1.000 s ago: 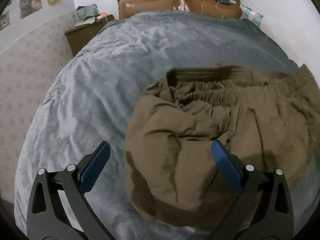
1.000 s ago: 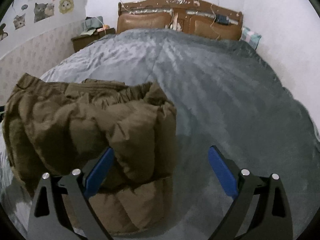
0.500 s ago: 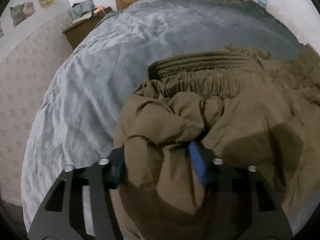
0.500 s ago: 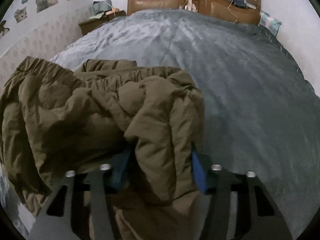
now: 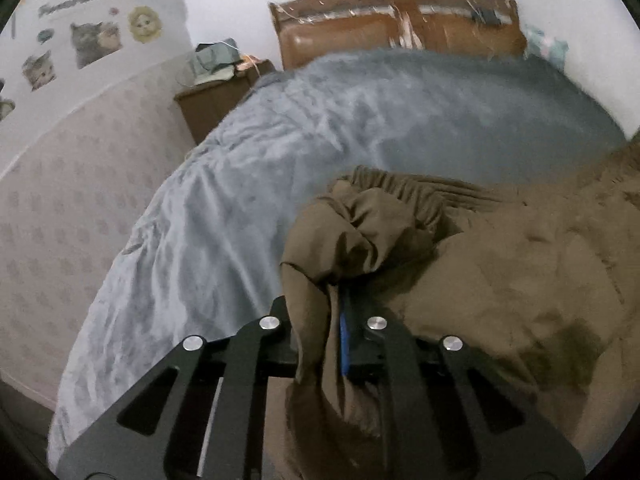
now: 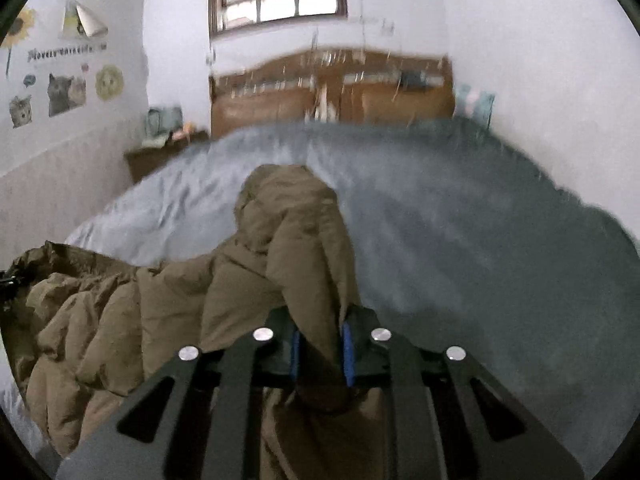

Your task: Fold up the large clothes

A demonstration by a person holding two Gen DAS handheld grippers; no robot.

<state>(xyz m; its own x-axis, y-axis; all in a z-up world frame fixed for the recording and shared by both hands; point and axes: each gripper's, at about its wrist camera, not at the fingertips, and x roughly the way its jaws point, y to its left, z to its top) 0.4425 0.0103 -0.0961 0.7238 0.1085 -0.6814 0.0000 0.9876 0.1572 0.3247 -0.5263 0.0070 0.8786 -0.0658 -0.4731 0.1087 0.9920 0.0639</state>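
Observation:
A large olive-brown padded garment (image 5: 500, 280) lies bunched on the grey-blue bedspread (image 5: 280, 168). My left gripper (image 5: 320, 332) is shut on a fold at the garment's left end, with cloth hanging between the blue pads. In the right wrist view the same garment (image 6: 120, 312) spreads to the left, and my right gripper (image 6: 322, 354) is shut on a raised fold of it (image 6: 296, 232), which stands up above the bedspread (image 6: 480, 248).
A wooden headboard (image 6: 332, 92) is at the far end of the bed. A dark nightstand (image 5: 212, 108) with clutter stands at the bed's left, beside a patterned wall (image 5: 60, 220). A white wall (image 6: 540, 100) runs along the right.
Both grippers went from open around the garment's ends to shut on its cloth. Both have since lifted, and the view has tilted up toward the headboard.

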